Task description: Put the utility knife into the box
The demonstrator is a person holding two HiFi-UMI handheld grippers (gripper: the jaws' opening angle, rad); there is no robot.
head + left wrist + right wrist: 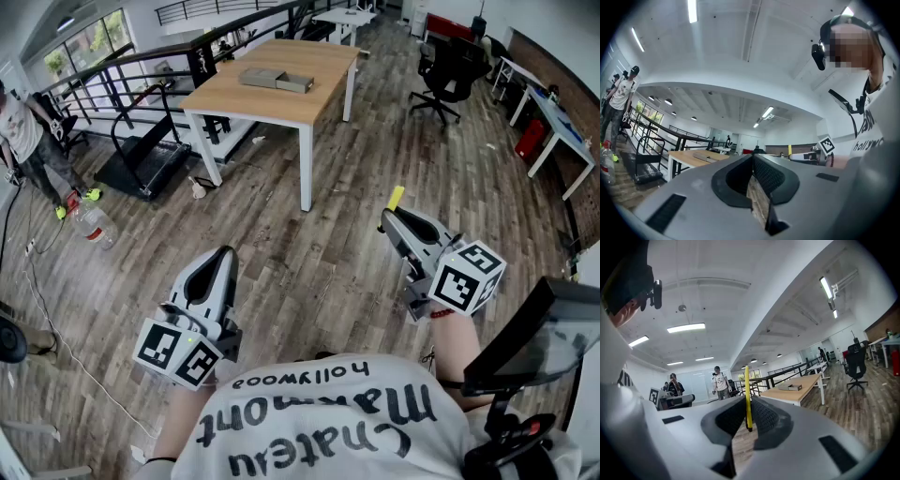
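Our right gripper [387,221] clamps the yellow utility knife [396,198]; our left gripper [223,253] is clenched, empty. We see the box [275,80] on the table [309,108], well apart.

Bright, even light falls from ceiling strips [685,327] and windows [84,42]. Shadows under the worktop [281,80] are soft. Every view bows at its edges; both gripper views darken at the corners, and the jaws blur.

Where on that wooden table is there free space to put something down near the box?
The table is mostly bare. There is a wide strip between the box and the table's near edge, and another open patch at the far end behind the box. Only the middle, where the box sits, is taken.
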